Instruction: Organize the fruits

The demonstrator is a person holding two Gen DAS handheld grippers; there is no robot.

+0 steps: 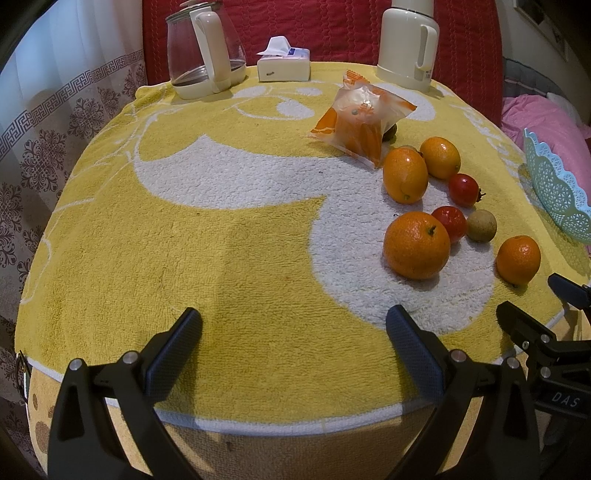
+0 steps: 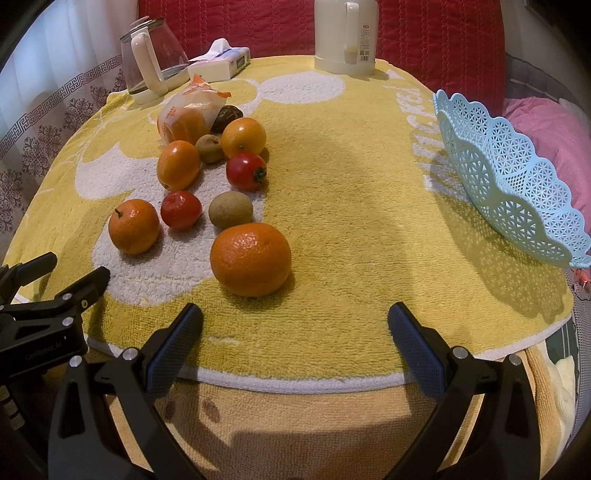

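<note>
Loose fruit lies on a yellow and white towel point(image 1: 221, 258) over a round table. Nearest my right gripper point(image 2: 294, 325) is a big orange point(image 2: 251, 258), just ahead and a little left of its open, empty fingers. Behind it sit a brown round fruit point(image 2: 230, 209), two red tomatoes point(image 2: 181, 209) point(image 2: 245, 171), a smaller orange point(image 2: 133, 226) and two oval oranges point(image 2: 178, 165) point(image 2: 243, 137). A light blue lace basket point(image 2: 517, 184) stands at the right edge. My left gripper point(image 1: 293, 332) hovers open over bare towel, left of the fruit point(image 1: 416, 244).
At the back stand a glass kettle point(image 1: 203, 48), a tissue pack point(image 1: 283, 64) and a white jug point(image 1: 408, 44). A clear snack bag point(image 1: 364, 118) with orange contents lies behind the fruit. A red quilted backrest point(image 2: 424, 33) and pink bedding point(image 2: 554, 140) border the table.
</note>
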